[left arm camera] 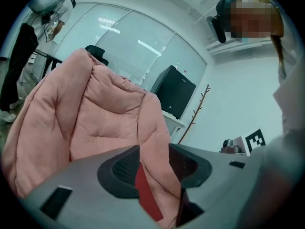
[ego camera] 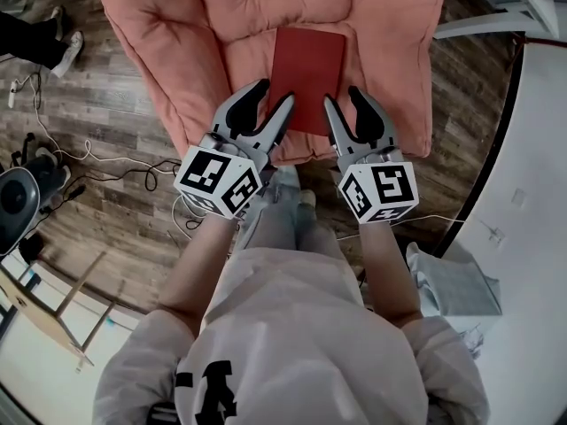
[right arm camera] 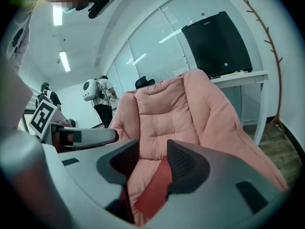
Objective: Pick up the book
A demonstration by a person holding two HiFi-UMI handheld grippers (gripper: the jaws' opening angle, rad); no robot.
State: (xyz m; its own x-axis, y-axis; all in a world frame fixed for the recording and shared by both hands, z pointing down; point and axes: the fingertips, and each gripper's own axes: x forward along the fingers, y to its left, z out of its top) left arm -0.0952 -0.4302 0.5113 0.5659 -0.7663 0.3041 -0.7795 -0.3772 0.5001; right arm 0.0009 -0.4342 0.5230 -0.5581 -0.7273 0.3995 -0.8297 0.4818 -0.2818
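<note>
A red book (ego camera: 308, 73) lies flat on the seat of a pink padded chair (ego camera: 390, 51). My left gripper (ego camera: 270, 98) hovers at the book's near left corner, jaws apart, with nothing pressed between the pads. My right gripper (ego camera: 343, 101) hovers at the near right corner, also open. In the left gripper view a red strip of the book (left arm camera: 147, 197) shows low between the jaws of the left gripper (left arm camera: 155, 165), with pink cushion (left arm camera: 95, 118) behind it. In the right gripper view the book (right arm camera: 152, 191) lies below the gap of the right gripper (right arm camera: 152, 160).
Cables (ego camera: 133, 177) trail over the wood floor left of the chair. A white table (ego camera: 532, 193) runs along the right. A person's feet (ego camera: 53, 47) stand at top left. A black cabinet (right arm camera: 217, 44) on a white desk and a bare coat tree (right arm camera: 271, 56) stand behind the chair.
</note>
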